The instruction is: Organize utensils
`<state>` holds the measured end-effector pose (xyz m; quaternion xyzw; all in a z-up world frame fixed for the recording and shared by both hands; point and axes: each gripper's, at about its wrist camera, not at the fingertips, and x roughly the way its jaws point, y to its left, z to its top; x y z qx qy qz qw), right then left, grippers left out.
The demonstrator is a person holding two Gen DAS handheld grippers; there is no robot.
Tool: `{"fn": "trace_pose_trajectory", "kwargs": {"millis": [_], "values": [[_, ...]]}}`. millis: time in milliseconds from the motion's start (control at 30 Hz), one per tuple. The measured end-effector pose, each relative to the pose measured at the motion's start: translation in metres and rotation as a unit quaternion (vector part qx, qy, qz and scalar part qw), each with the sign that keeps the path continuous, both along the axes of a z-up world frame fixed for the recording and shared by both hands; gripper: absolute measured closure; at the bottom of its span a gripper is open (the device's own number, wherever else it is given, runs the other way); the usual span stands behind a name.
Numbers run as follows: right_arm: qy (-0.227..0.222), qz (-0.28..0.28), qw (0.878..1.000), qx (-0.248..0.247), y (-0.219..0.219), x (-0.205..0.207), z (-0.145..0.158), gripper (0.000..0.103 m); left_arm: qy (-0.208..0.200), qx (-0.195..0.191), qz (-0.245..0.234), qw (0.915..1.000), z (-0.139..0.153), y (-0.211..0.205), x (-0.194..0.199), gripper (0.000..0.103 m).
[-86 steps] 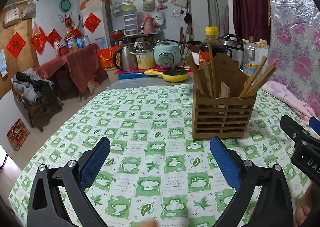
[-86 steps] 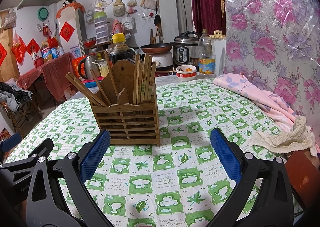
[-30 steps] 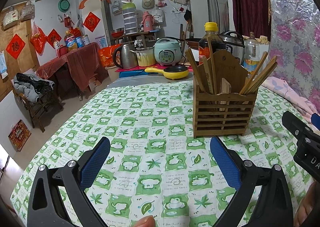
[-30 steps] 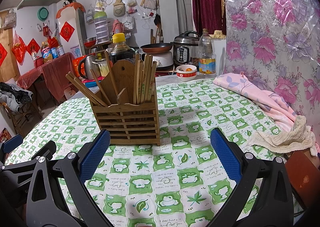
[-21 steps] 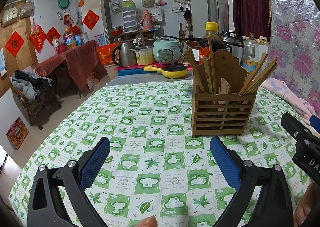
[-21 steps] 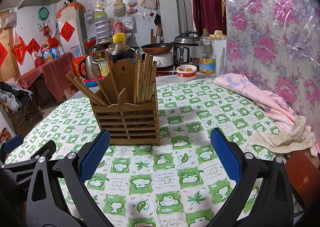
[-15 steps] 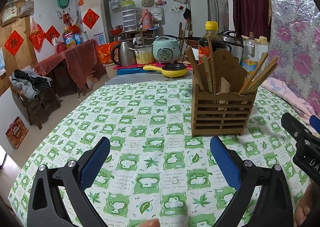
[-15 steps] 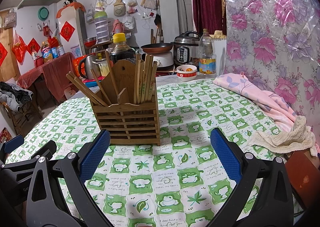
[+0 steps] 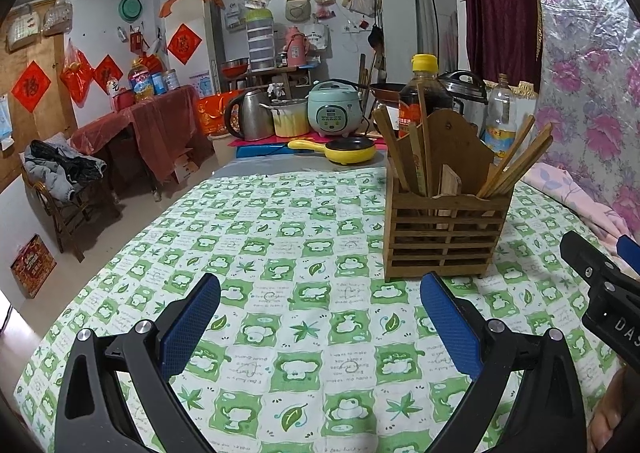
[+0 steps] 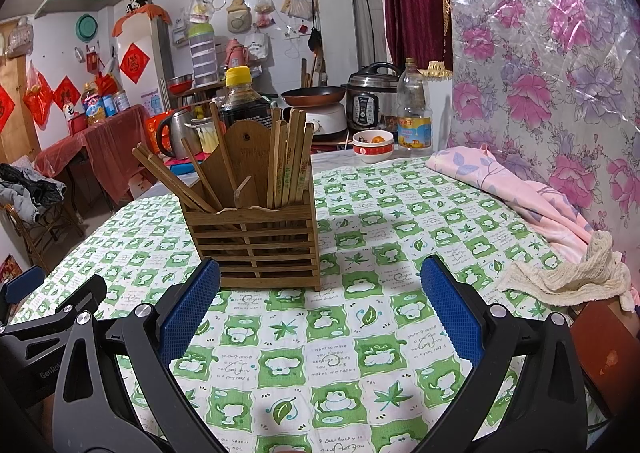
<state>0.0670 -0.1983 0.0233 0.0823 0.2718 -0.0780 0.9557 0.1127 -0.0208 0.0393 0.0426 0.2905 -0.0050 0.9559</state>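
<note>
A slatted wooden utensil holder [image 9: 442,241] stands on the green-and-white checked tablecloth [image 9: 280,245], with several wooden chopsticks [image 9: 516,165] leaning in its compartments. In the right wrist view the holder [image 10: 256,245] stands just ahead, left of centre, with chopsticks [image 10: 290,161] upright in it. My left gripper [image 9: 320,317] is open and empty, low over the cloth, left of and nearer than the holder. My right gripper [image 10: 320,301] is open and empty, just in front of the holder. Each gripper shows at the edge of the other's view.
A pink floral cloth [image 10: 520,193] and a cream lace cloth [image 10: 568,277] lie at the table's right edge. A dark sauce bottle [image 10: 244,101], a bowl [image 10: 373,145] and an oil bottle [image 10: 414,113] stand behind. Appliances and a yellow pan [image 9: 344,149] sit past the far edge.
The left wrist view has shifted slightly, with the holder sitting a touch lower and nearer. The right gripper has barely moved. Both stay open.
</note>
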Motion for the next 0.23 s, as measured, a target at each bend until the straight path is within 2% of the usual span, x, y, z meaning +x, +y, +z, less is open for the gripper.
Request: {"fn": "trace_pose_trajectory", "kwargs": {"millis": [233], "values": [[-0.001,0.0,1.0,0.0,0.0006,-0.0003,0.0016,0.006,0.004,0.013,0.005,0.9999,-0.0028,-0.0037,0.0013,0.005]]}}
